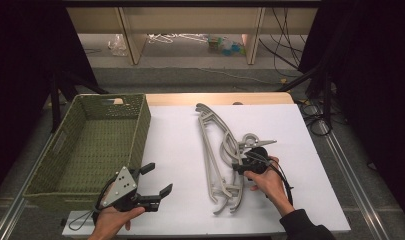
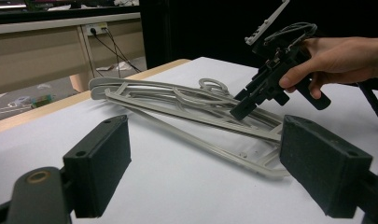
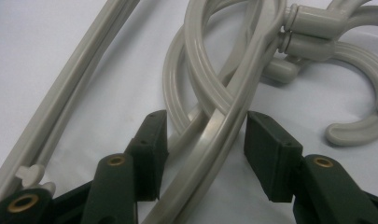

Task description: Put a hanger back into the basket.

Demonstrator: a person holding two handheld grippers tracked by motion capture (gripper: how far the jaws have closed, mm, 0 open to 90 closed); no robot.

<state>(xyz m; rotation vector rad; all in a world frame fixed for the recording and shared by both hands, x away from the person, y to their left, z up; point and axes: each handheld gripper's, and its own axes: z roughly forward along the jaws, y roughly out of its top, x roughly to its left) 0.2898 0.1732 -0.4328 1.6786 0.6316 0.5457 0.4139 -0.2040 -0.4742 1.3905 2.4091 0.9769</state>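
High view coverage is showing one table point(image 1: 180, 150) with a white top, carrying one green woven basket point(image 1: 90, 145) at its left side and a pile of grey plastic hangers point(image 1: 217, 155) lying flat near its middle. The hangers are overlapping one another; at least two frames are visible, and their exact number cannot be told because the bars are crossing. Three hook necks are counted side by side in the right gripper view point(image 3: 312, 35). The basket is standing upright and well apart from the hangers.

Two grippers are being held, one in each hand. The left gripper point(image 1: 155, 181) is hovering over the table's near edge, just beside the basket's near right corner, with one grey three-cornered plate on top. Its two jaws are standing wide apart with nothing between them, as the left gripper view point(image 2: 205, 172) confirms; the hangers are lying beyond it on the white surface.

The right gripper point(image 1: 238, 169) is pointing down onto the hangers near their hooks. In the right gripper view point(image 3: 203, 149), its two jaws are straddling one curved hanger bar point(image 3: 214, 135). The left pad is lying right against the bar, while a narrow gap is showing at the right pad, so the jaws are partly closed around the bar and not yet pressing it from both sides. The hangers are resting on the table.
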